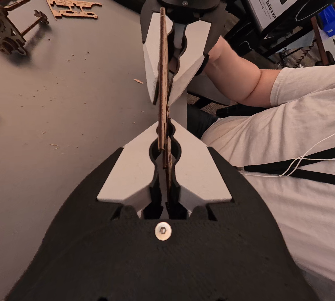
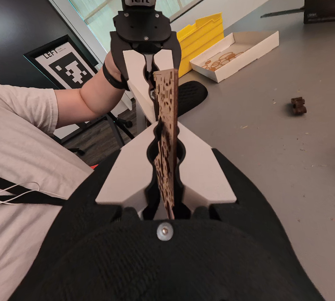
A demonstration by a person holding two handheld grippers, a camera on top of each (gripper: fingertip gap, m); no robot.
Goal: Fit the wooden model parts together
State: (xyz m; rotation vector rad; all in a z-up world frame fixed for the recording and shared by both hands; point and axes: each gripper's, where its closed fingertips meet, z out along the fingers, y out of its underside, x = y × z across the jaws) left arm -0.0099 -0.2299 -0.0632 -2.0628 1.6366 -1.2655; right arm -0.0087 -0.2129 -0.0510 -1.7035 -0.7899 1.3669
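Note:
A thin laser-cut wooden sheet (image 2: 165,110) with many cut-outs is held upright in the air between my two grippers, which face each other. My right gripper (image 2: 166,126) is shut on its near end, and my left gripper (image 2: 154,98) meets it from the far side. In the left wrist view the sheet (image 1: 162,60) is edge-on. My left gripper (image 1: 164,123) is shut on it below and the right gripper (image 1: 162,100) above. Two thin wooden edges overlap between my left fingers. I cannot tell whether they are one sheet or two.
On the grey table (image 1: 72,110) lie a partly built wooden model (image 1: 9,34), a flat cut piece (image 1: 72,8) and wood chips. A yellow bin (image 2: 201,42), a white tray (image 2: 268,42) of wooden rings and a small dark part (image 2: 298,105) show in the right wrist view. The person's torso is close. The grippers are tip to tip, or close to it.

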